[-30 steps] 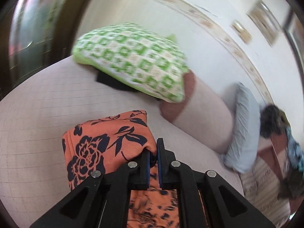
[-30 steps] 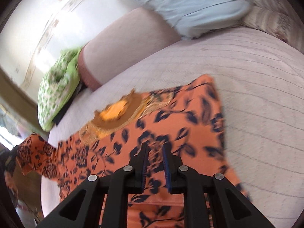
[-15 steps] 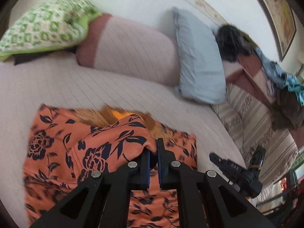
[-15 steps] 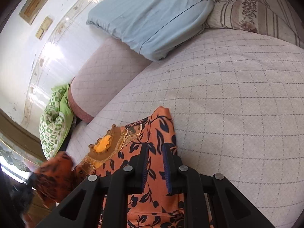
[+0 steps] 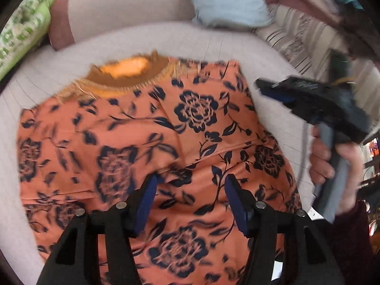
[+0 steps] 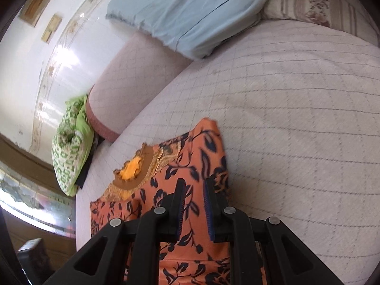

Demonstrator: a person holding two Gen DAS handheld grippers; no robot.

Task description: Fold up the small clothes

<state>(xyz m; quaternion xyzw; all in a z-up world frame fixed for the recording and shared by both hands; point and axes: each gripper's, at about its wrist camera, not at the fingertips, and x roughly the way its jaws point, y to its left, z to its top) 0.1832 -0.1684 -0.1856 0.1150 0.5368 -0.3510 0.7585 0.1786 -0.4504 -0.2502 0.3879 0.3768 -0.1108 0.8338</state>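
An orange garment with dark blue flowers [image 5: 152,142] lies on the pale quilted bed, its brown fringed neckline [image 5: 128,76] toward the pillows. One side is folded over onto the body. My left gripper [image 5: 190,185] is open and empty just above the folded cloth. My right gripper [image 6: 193,190] hovers over the garment's right edge [image 6: 209,147], jaws a narrow gap apart with nothing between them. It also shows in the left wrist view [image 5: 308,102], held in a hand at the garment's right side.
A pink bolster [image 5: 123,2], a light blue pillow [image 5: 225,0] and a green patterned pillow [image 5: 19,30] line the head of the bed [image 6: 296,95]. A striped cushion [image 5: 292,38] lies at the right. White wall behind.
My left gripper carried the sleeve across, laid it on the garment and opened. My right gripper moved slightly along the right edge, still nearly shut.
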